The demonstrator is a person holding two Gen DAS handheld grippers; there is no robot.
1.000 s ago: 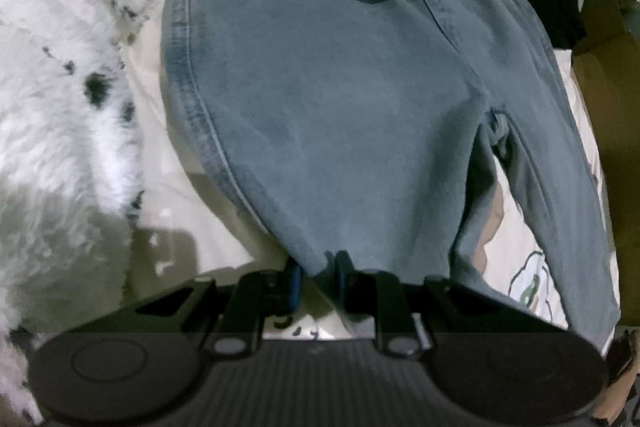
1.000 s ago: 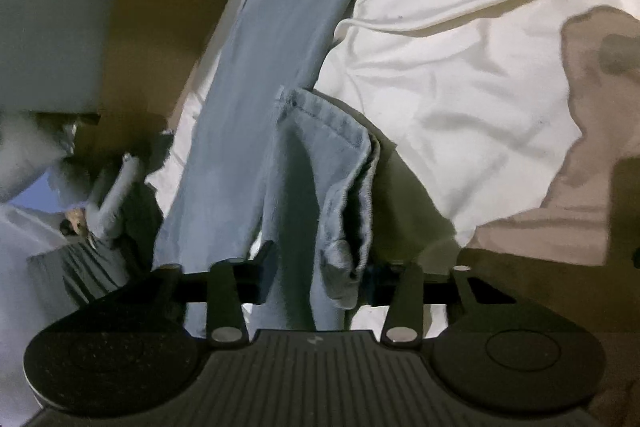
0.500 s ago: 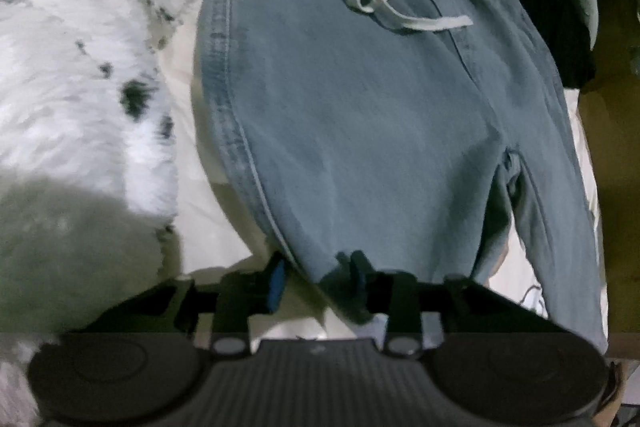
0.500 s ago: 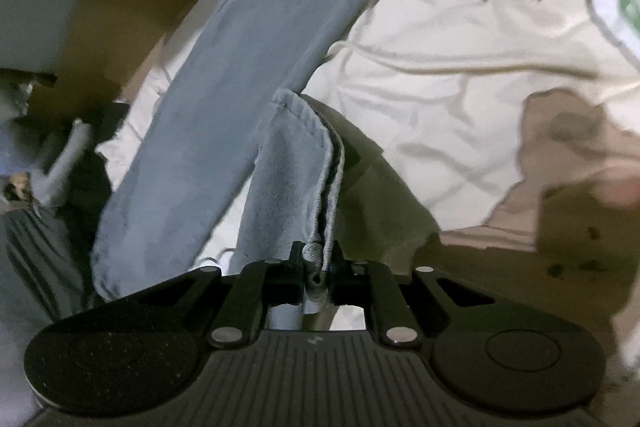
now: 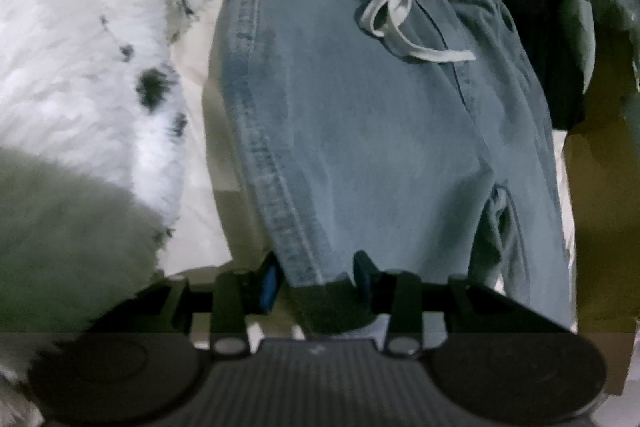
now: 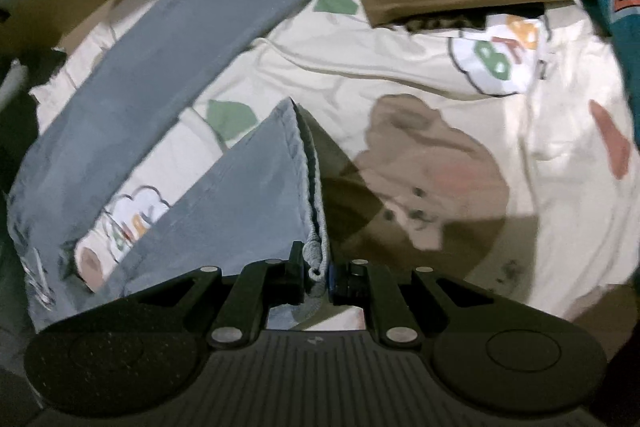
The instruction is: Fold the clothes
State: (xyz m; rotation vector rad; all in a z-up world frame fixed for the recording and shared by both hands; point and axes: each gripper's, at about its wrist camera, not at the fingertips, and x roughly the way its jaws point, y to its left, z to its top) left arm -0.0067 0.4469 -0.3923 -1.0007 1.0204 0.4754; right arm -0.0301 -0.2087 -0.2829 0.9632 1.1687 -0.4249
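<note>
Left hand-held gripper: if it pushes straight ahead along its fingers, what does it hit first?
Most likely the blue denim pants: the left hand-held gripper already has their side edge between its open jaws, and the fabric fills the view ahead. Depth is hard to judge.

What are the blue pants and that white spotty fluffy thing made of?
The pants look like soft washed denim or cotton: faded matte blue, stitched side seam, white cord drawstring. The fluffy thing looks like long-pile fake fur or plush, white with black spots; which one I cannot tell.

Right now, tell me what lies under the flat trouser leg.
Under the flat trouser leg lies a cream printed bedsheet, visible around its edges. Whatever is beneath the leg's middle is covered.
</note>
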